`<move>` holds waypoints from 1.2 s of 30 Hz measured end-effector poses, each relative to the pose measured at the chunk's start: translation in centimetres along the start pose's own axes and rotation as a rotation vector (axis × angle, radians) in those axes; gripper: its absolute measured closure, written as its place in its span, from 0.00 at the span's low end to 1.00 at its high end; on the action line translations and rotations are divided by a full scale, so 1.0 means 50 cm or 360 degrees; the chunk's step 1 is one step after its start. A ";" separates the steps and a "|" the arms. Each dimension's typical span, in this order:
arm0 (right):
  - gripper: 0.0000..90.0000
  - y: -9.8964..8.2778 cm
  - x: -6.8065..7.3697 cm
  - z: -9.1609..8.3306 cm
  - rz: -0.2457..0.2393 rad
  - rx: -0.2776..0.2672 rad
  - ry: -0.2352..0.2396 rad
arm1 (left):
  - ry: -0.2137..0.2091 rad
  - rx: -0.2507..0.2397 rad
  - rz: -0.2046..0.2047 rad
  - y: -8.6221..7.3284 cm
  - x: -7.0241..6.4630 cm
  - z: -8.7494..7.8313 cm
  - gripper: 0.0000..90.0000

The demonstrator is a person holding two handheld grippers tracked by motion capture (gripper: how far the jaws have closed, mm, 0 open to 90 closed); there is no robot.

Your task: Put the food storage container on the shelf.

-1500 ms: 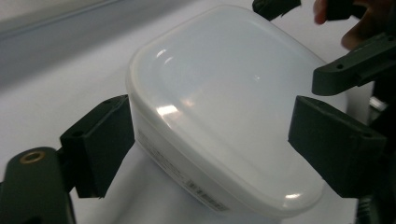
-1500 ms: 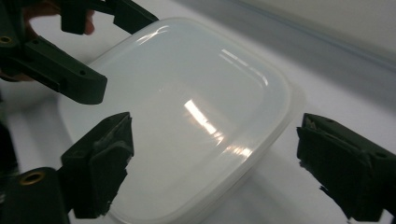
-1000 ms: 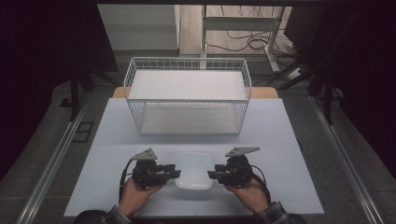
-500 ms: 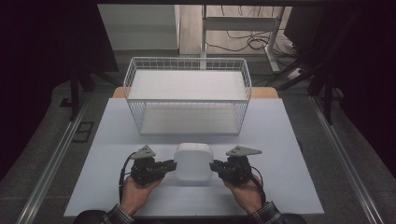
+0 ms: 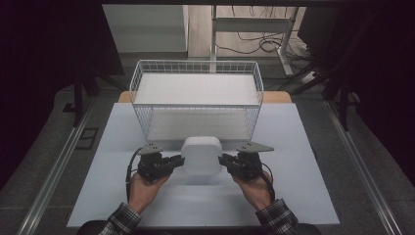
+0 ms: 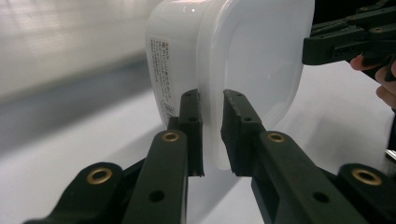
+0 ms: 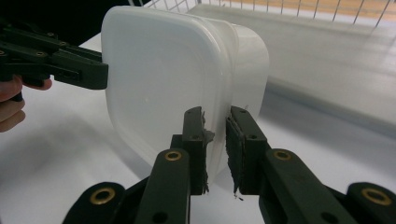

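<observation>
- The white plastic container point(image 5: 201, 155) is tipped on edge above the desk point(image 5: 303, 161), just in front of the wire basket point(image 5: 195, 98) at 12 o'clock.
- The left gripper point(image 5: 179, 161) at 9 o'clock and the right gripper point(image 5: 223, 161) at 3 o'clock each have fingers clamped on the container's rim.
- Step in hand, as I judge it: lifting the container toward the basket. Next it needs raising over the near wall, both grips kept even.
- A printed label point(image 6: 163, 70) runs down its side; the text is too small to read.

White translucent plastic container point(image 5: 201, 155) w/ lid, tipped on its side, raised off table, just before wire basket.
</observation>
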State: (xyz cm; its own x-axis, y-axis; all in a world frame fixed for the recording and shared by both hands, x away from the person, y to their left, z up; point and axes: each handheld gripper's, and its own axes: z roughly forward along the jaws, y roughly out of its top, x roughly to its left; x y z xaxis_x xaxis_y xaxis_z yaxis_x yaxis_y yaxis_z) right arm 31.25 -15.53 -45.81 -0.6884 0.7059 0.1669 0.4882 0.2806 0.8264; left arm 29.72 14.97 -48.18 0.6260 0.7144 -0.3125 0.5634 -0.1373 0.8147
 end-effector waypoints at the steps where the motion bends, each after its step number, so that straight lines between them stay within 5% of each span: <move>1: 0.86 0.005 -0.004 0.005 -0.0003 -0.0003 -0.0004 | 0.0004 -0.0007 -0.0001 0.005 0.005 0.002 0.87; 16: 0.85 0.061 -0.056 0.092 -0.0011 -0.0042 -0.0101 | 0.0057 -0.0029 -0.0047 0.054 0.082 0.056 0.87; 36: 0.82 0.063 -0.099 0.136 0.0019 -0.0061 -0.0111 | 0.0106 -0.0020 -0.0089 0.072 0.113 0.097 0.85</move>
State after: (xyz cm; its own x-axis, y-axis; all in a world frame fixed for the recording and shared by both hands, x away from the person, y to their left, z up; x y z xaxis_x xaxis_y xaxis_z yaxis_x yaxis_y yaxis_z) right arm 39.82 -13.73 -47.71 -0.6429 0.7530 0.1400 0.4742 0.2477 0.8449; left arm 37.89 15.17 -49.37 0.5565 0.7647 -0.3249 0.5893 -0.0877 0.8031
